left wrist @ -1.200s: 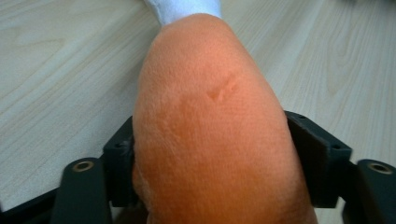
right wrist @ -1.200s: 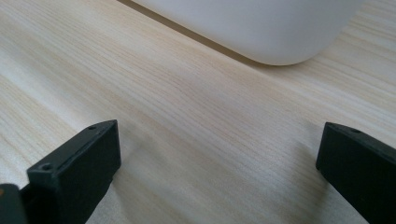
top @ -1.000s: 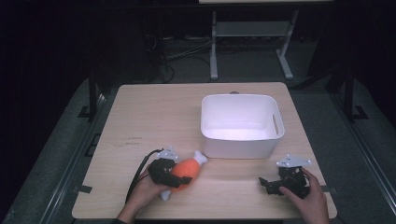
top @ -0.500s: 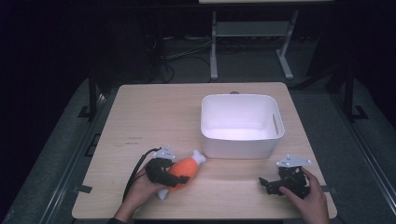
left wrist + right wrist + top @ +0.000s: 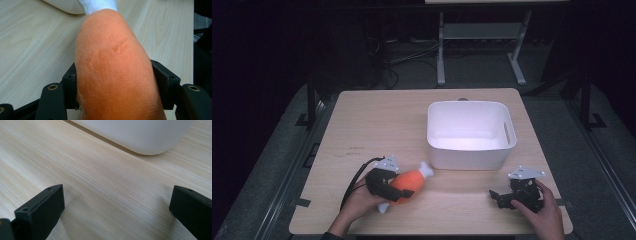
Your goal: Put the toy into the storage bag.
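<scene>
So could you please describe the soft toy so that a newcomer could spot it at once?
On the wooden table, look just in front of the white bin's left corner. The left gripper clamps a plush toy there: a bright orange body with white ends, the only colourful thing on the table.

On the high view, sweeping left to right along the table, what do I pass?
Left gripper → orange plush toy held in it → white tub → right gripper, empty, with its fingers apart.
</scene>
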